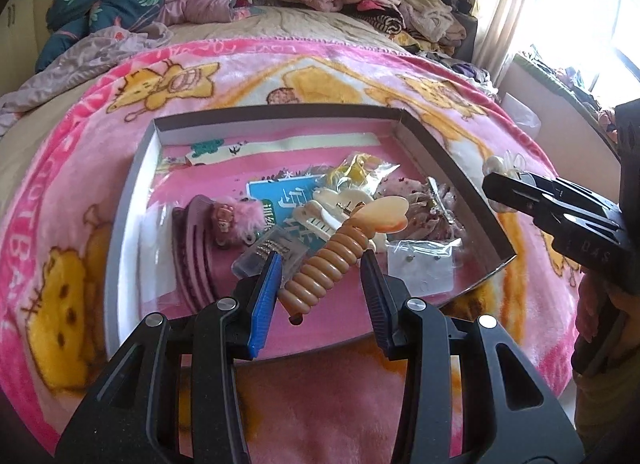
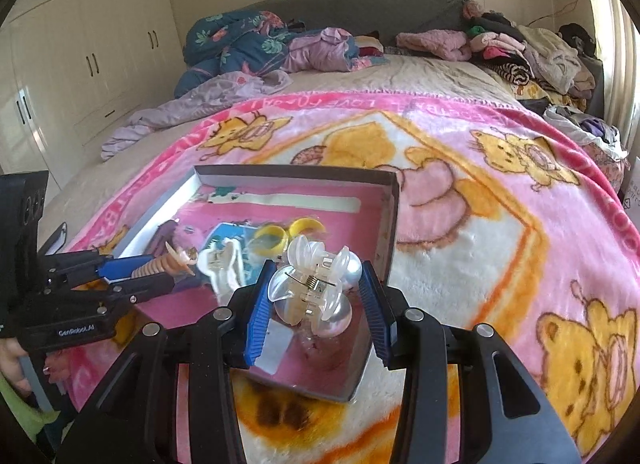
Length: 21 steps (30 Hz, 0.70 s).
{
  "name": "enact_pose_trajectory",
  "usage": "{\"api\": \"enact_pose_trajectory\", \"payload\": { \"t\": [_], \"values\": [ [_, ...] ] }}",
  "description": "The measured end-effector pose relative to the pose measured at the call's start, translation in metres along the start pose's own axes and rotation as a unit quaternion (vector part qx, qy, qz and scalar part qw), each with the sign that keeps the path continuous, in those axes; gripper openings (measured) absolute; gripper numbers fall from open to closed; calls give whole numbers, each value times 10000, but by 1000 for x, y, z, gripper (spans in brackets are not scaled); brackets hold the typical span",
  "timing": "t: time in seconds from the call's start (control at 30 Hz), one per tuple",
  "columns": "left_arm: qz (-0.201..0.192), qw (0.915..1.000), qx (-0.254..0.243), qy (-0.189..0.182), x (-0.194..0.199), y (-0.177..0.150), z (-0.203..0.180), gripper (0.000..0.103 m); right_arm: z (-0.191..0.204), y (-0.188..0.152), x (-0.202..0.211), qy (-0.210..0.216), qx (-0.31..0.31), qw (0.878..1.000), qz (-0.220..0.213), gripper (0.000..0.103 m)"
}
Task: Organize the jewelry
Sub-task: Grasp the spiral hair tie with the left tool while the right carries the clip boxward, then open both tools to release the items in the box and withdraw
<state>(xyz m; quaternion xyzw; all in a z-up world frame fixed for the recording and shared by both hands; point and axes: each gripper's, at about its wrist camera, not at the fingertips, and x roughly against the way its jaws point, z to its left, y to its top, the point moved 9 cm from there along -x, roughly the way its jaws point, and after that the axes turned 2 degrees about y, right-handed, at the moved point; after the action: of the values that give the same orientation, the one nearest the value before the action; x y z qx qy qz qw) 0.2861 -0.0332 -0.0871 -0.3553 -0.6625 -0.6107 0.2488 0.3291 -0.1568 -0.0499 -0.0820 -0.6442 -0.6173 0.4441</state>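
— What am I looking at, biggest first?

— A bed under a pink blanket (image 2: 500, 224), and on it a shallow tray (image 1: 132, 200) holding the hair things and small bags. My left gripper (image 1: 320, 260) hangs over the tray's near end, jaws spread; a tan ribbed clip (image 1: 332, 256) sits between them. From the left view I can't tell whether either pad touches it. In the right view it looks lifted with the fingers.

— And the right?

— My right gripper (image 2: 316, 288) pinches a clear pearl claw clip (image 2: 312, 292) above the tray's near right corner.

— How will they handle?

— Both look light, hard and glossy, so I judge them slippery. I'd squeeze the claw clip across its body by the spring, not its thin petals, which could snap. The ribbed one I'd take across the ridges, where the pads get some bite.
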Motion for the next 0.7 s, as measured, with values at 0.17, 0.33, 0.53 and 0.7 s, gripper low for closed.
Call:
{"api": "enact_pose_trajectory", "payload": {
  "t": [0.17, 0.33, 0.53, 0.7],
  "values": [
    [81, 10000, 2, 32, -9, -4, 0, 33, 2, -8, -24, 54, 44, 9997, 252, 41],
    [88, 9999, -39, 80, -10, -6, 2, 33, 9, -16, -35, 124, 51, 9991, 411, 42],
    [59, 9999, 43, 75, -2, -8, 7, 42, 15, -17, -22, 74, 39, 9995, 301, 59],
    [-9, 9999, 48, 112, 9, -9, 9, 50, 19, -14, 2, 10, 12, 9999, 103, 67]
  ]
}}
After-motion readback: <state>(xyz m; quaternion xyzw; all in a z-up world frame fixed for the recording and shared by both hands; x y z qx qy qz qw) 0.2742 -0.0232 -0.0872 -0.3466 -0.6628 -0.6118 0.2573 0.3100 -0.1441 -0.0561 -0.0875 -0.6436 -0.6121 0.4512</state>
